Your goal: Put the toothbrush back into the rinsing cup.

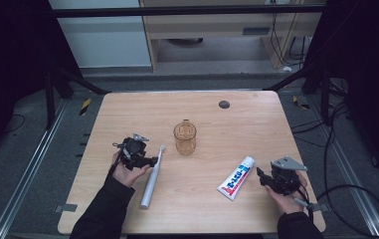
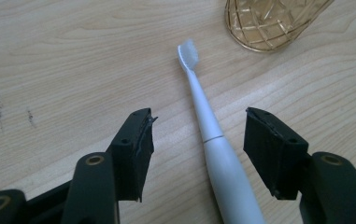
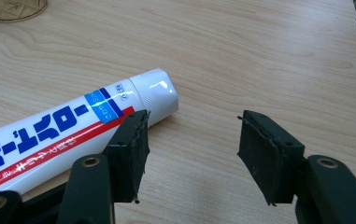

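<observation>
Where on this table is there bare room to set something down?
The far strip behind the amber glass cup, around the dark grommet, is bare. So is the near middle between toothbrush and toothpaste tube. Crowded where the left gripper reaches the toothbrush.

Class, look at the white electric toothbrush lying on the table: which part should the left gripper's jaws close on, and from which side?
Probably the thick handle of the toothbrush, from above. It lies flat, and the left gripper already straddles it with open jaws; the neck toward the bristles is thinner and harder to hold.
</observation>
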Action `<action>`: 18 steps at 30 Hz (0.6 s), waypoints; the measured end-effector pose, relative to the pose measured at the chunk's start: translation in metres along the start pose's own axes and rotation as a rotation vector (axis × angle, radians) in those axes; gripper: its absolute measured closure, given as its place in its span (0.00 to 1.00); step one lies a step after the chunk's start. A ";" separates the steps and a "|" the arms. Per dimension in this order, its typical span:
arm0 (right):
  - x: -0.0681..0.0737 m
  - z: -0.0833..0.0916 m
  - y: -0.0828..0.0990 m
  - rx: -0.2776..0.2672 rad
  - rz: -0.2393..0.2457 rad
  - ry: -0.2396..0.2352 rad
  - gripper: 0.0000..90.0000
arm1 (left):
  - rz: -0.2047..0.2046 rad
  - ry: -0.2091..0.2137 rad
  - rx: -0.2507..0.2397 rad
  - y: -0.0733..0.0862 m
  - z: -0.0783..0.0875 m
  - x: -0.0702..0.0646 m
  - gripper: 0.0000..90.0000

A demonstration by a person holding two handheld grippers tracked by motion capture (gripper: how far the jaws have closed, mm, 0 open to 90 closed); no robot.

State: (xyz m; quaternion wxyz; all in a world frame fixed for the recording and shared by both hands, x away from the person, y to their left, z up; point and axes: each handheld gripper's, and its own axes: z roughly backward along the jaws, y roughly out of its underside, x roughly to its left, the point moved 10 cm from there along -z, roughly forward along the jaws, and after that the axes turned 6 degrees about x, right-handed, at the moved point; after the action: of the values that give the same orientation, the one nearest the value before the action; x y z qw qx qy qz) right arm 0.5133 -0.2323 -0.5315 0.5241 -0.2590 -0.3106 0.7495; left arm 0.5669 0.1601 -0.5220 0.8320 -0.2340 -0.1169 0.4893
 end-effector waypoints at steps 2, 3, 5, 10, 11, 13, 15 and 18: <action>0.001 0.000 0.000 0.003 -0.001 0.001 0.47 | -0.004 -0.006 0.019 0.002 -0.002 -0.001 0.48; 0.001 0.000 0.000 0.005 -0.002 -0.001 0.47 | -0.004 -0.006 0.019 0.002 -0.002 -0.001 0.48; 0.002 -0.001 0.000 0.006 0.004 0.001 0.47 | 0.001 -0.005 0.028 0.003 -0.004 -0.001 0.48; 0.002 -0.002 0.001 0.012 0.006 0.001 0.47 | 0.007 0.003 0.045 0.005 -0.007 -0.004 0.51; 0.002 -0.002 0.001 0.014 0.005 -0.002 0.47 | 0.005 0.003 0.047 0.005 -0.008 -0.005 0.51; 0.002 -0.002 0.002 0.016 0.006 0.000 0.47 | 0.000 0.002 0.060 0.007 -0.010 -0.007 0.53; 0.002 -0.002 0.002 0.016 0.007 0.000 0.47 | -0.007 0.001 0.070 0.008 -0.012 -0.009 0.53; 0.002 -0.002 0.002 0.018 0.009 -0.001 0.47 | -0.010 0.001 0.081 0.010 -0.014 -0.011 0.54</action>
State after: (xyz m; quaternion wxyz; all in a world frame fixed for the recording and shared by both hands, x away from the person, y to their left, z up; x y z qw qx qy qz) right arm 0.5130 -0.2306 -0.5343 0.5231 -0.2552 -0.3028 0.7547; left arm 0.5600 0.1507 -0.5389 0.8432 -0.1998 -0.0980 0.4895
